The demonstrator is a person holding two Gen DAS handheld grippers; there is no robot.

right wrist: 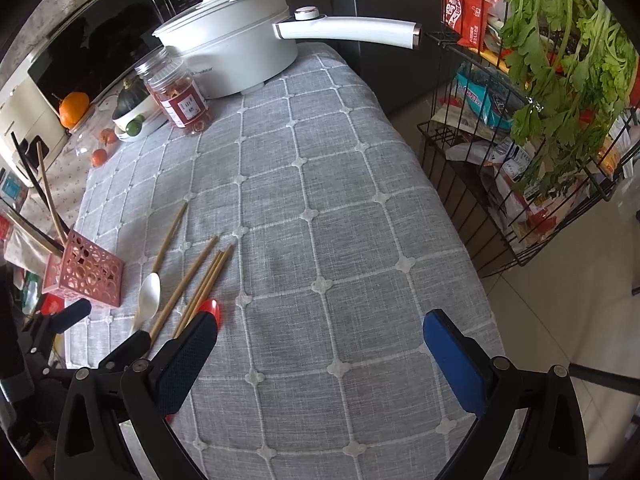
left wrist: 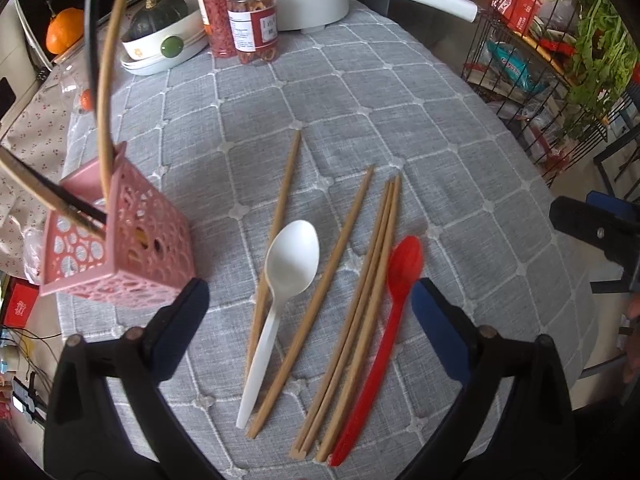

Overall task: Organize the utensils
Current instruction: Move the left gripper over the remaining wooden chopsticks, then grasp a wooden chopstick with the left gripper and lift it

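Observation:
Several wooden chopsticks [left wrist: 352,292], a white plastic spoon [left wrist: 286,268] and a red plastic spoon [left wrist: 394,280] lie on the grey quilted tablecloth [left wrist: 360,120]. A pink perforated holder [left wrist: 116,240] stands at the left with a few sticks in it. My left gripper [left wrist: 308,300] is open and empty, above the utensils, its fingers on either side of them. My right gripper [right wrist: 320,334] is open and empty over bare cloth, right of the utensils [right wrist: 200,280]. The pink holder also shows in the right wrist view [right wrist: 88,274].
A white electric pot [right wrist: 236,48] with a long handle, two jars [left wrist: 250,20] and a bowl holding a squash [left wrist: 160,36] stand at the table's far end. A wire rack [right wrist: 520,140] with packets and greens stands right of the table.

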